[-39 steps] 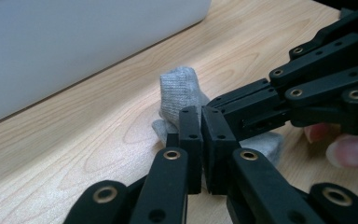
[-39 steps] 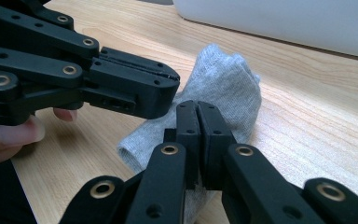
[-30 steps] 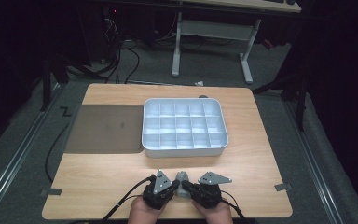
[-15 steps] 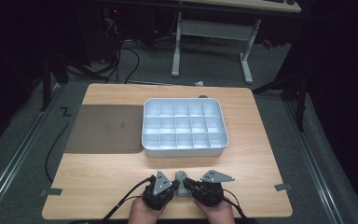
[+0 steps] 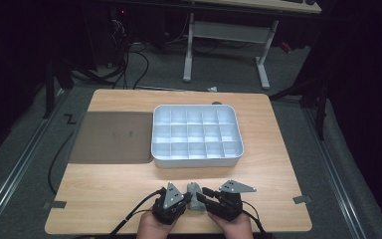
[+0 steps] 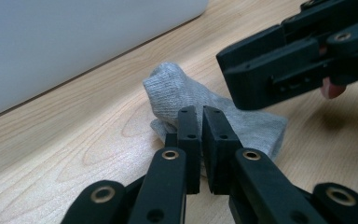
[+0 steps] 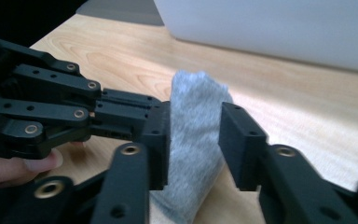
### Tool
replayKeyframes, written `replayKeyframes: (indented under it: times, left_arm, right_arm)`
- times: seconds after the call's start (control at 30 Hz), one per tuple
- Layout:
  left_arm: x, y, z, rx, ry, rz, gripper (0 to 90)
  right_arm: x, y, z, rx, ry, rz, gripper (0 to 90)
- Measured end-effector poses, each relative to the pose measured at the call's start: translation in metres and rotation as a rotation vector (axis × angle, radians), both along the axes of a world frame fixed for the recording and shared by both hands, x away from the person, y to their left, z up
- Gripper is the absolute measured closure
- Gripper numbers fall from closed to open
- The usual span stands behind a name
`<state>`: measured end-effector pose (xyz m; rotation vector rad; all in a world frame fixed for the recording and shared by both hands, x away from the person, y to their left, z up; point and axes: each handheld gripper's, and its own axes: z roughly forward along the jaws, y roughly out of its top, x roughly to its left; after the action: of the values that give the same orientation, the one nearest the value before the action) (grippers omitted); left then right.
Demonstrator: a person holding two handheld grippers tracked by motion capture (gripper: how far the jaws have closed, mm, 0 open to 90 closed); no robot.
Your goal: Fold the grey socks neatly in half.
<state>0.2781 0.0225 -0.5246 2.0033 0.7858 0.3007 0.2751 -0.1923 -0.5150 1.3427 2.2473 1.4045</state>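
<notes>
A small grey sock (image 5: 194, 195) lies bunched on the wooden table (image 5: 129, 189) near its front edge, between the two hand-held grippers. My left gripper (image 5: 186, 199) comes in from the left and is shut on one side of the sock (image 6: 177, 88), its jaws (image 6: 201, 116) nearly touching. My right gripper (image 5: 207, 194) faces it from the right. Its jaws have just been opening, and they now stand apart on either side of the upright fold of the sock (image 7: 196, 93) without pressing on it (image 7: 193, 133).
A white tray (image 5: 197, 160) divided into several compartments stands in the middle of the table, just beyond the sock. A dark flat mat (image 5: 112, 137) lies to its left. A desk frame (image 5: 229, 35) and cables are on the floor behind the table.
The right gripper has shifted slightly to the right, away from the sock. The left gripper and the sock stay where they were.
</notes>
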Motion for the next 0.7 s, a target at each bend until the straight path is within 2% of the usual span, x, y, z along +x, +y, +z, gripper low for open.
replayKeyframes:
  times: [0.2,0.37,0.6,0.7]
  left_arm:
    - [0.000,0.001,0.000,-0.003,0.002,-0.003,86.1]
    - [0.000,0.001,0.000,-0.004,0.007,-0.006,85.9]
    - [0.000,0.003,-0.002,-0.001,0.012,-0.006,85.4]
    - [0.000,0.003,-0.002,-0.002,0.012,-0.007,85.1]
  right_arm:
    - [-0.001,0.000,-0.007,-0.009,0.056,-0.022,53.7]
    - [0.003,0.000,-0.013,0.005,0.112,-0.001,50.1]
    - [0.006,0.000,-0.019,0.032,0.171,0.014,48.4]
    - [0.005,0.002,-0.019,0.036,0.175,0.021,49.6]
